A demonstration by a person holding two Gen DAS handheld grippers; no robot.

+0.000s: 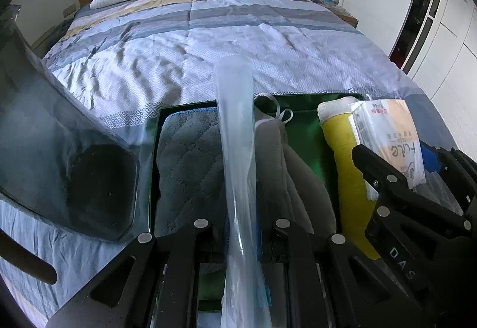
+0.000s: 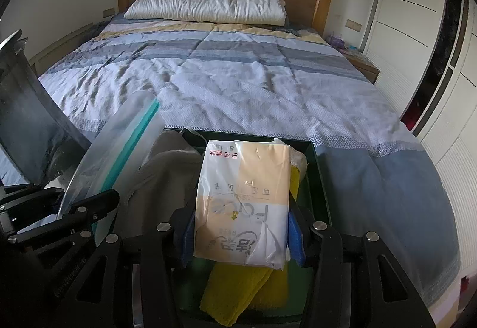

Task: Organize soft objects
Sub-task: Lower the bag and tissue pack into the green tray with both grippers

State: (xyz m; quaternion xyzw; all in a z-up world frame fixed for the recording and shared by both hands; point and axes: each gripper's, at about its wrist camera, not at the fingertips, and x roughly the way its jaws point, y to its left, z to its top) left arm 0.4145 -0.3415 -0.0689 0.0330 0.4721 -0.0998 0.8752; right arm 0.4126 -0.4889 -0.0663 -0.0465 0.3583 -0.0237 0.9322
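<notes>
Bed [image 2: 238, 83]: one tray [image 2: 320, 167], two tongs [image 2: 241, 234]

Left gripper [image 1: 241, 226]: black plastic frame, slotted cut-outs, round silver fasteners on the linkage. Right gripper [image 2: 241, 232]: the same black frame and silver fasteners, blue pads [image 2: 295, 238] lining the fingers, white "DAS" lettering on one arm.

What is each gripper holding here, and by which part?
Left gripper is shut on the edge of a clear zip bag. Right gripper clamps the tissue pack by its two long sides, near one end.
</notes>
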